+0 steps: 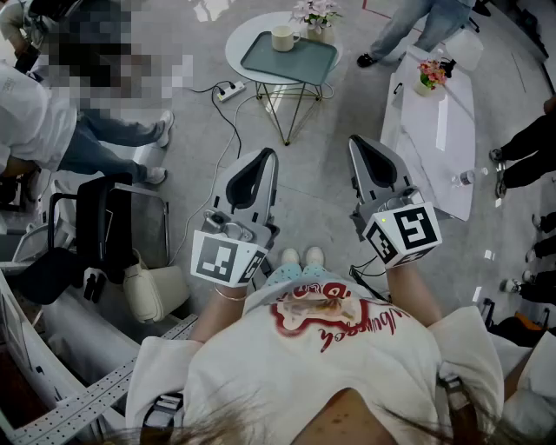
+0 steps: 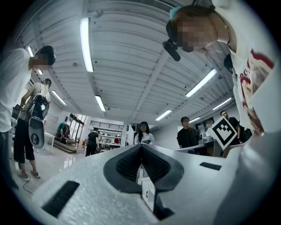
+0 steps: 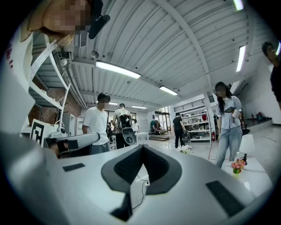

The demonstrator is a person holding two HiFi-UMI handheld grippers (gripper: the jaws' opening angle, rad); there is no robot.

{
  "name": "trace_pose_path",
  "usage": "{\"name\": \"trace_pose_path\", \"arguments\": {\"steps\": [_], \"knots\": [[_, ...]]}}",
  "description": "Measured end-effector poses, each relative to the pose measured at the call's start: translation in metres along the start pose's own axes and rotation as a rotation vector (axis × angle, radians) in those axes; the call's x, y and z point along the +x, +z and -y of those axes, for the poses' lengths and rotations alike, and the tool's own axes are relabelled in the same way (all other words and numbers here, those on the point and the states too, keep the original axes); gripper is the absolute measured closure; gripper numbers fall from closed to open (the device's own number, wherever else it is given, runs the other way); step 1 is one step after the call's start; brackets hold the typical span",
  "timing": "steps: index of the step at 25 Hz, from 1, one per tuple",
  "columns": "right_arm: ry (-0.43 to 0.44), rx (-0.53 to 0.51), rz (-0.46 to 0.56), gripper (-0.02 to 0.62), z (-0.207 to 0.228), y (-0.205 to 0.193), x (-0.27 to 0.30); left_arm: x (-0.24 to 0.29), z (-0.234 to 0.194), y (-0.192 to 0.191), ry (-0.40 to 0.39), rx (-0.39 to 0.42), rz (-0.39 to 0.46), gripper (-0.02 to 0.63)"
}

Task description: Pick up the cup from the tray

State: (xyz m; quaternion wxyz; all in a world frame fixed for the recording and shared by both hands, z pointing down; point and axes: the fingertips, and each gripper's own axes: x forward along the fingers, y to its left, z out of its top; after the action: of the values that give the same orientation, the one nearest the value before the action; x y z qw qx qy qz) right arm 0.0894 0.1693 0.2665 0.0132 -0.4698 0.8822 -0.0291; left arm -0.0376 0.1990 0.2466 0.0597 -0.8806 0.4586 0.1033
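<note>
A cream cup (image 1: 282,37) stands at the far left corner of a teal tray (image 1: 291,59) on a small round white table (image 1: 239,48) at the top of the head view. My left gripper (image 1: 265,155) and right gripper (image 1: 359,142) are held side by side near my body, well short of that table. Both point upward and away. In the left gripper view the jaws of the left gripper (image 2: 141,146) meet at the tips with nothing between them. The right gripper (image 3: 142,147) looks the same in its own view. Neither gripper view shows the cup or tray.
A flower pot (image 1: 317,16) sits behind the tray. A long white table (image 1: 434,130) with flowers (image 1: 432,74) and a bottle (image 1: 469,176) lies to the right. A power strip and cable (image 1: 230,89) cross the floor. A black chair (image 1: 87,226) and cream bag (image 1: 152,291) stand left. People stand around.
</note>
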Motion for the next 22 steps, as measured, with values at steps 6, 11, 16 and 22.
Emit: {"name": "trace_pose_path", "arguments": {"steps": [6, 11, 16, 22], "knots": [[0.001, -0.015, 0.004, 0.571, -0.003, 0.002, -0.002, 0.0, 0.001, 0.001, -0.007, 0.003, 0.002, 0.594], [-0.002, -0.009, 0.005, 0.571, -0.003, 0.002, -0.002, 0.001, 0.001, 0.001, -0.009, 0.005, 0.001, 0.594], [-0.01, -0.006, 0.004, 0.571, 0.007, -0.001, 0.001, 0.008, 0.001, -0.004, -0.011, 0.004, -0.005, 0.594], [-0.01, -0.053, 0.002, 0.569, 0.019, 0.001, 0.007, 0.021, -0.003, -0.007, -0.001, 0.005, -0.004, 0.594]]}}
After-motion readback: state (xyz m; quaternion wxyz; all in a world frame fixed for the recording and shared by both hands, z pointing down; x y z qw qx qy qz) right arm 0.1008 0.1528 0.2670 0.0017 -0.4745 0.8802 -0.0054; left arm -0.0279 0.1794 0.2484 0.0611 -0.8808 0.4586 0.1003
